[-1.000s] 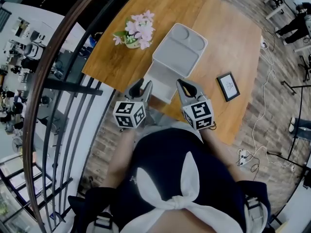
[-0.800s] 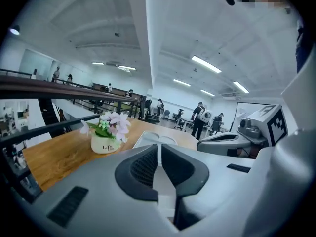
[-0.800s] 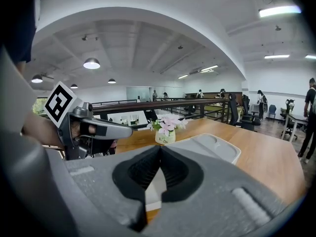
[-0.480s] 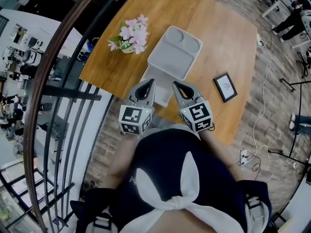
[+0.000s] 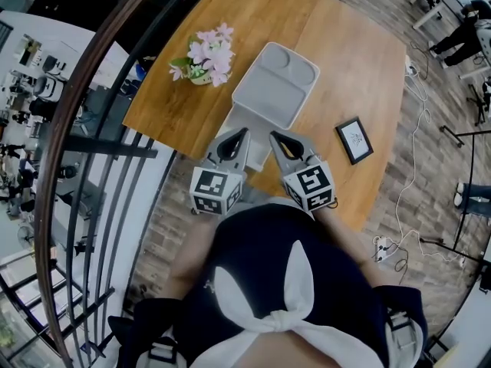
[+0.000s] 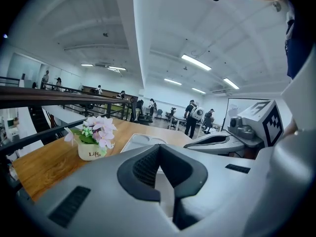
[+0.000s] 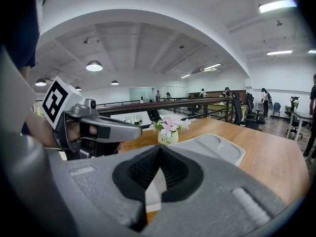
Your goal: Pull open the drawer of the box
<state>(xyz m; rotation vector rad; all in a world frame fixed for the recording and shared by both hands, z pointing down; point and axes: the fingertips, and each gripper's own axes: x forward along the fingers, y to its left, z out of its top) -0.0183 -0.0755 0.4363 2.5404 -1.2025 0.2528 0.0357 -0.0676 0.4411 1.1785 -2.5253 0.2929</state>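
Moved: the left gripper (image 5: pixel 244 133) had shifted in towards the right gripper (image 5: pixel 271 135) and the front of the box (image 5: pixel 275 87). Its jaws, apart a second before, had closed.
Grippers: two, side by side just in front of the box, each pointing at its near face.
Left gripper: jaws drawn together, tips meeting, nothing seen between them.
Right gripper: jaws likewise together at the tips, nothing seen between them.
Marker cubes: two, one on the back of each gripper (image 5: pixel 215 191).
Box: one, pale grey with a recessed tray-like top, standing at the near edge of the table (image 5: pixel 360 52).
Drawer: on the box's near face. Its outline could not be told apart from that face.
Flower pot: one, with pink blossoms (image 5: pixel 204 57), just left of the box.
Picture frame: one, small and dark (image 5: pixel 354 139), lying flat to the right of the box and apart from it.
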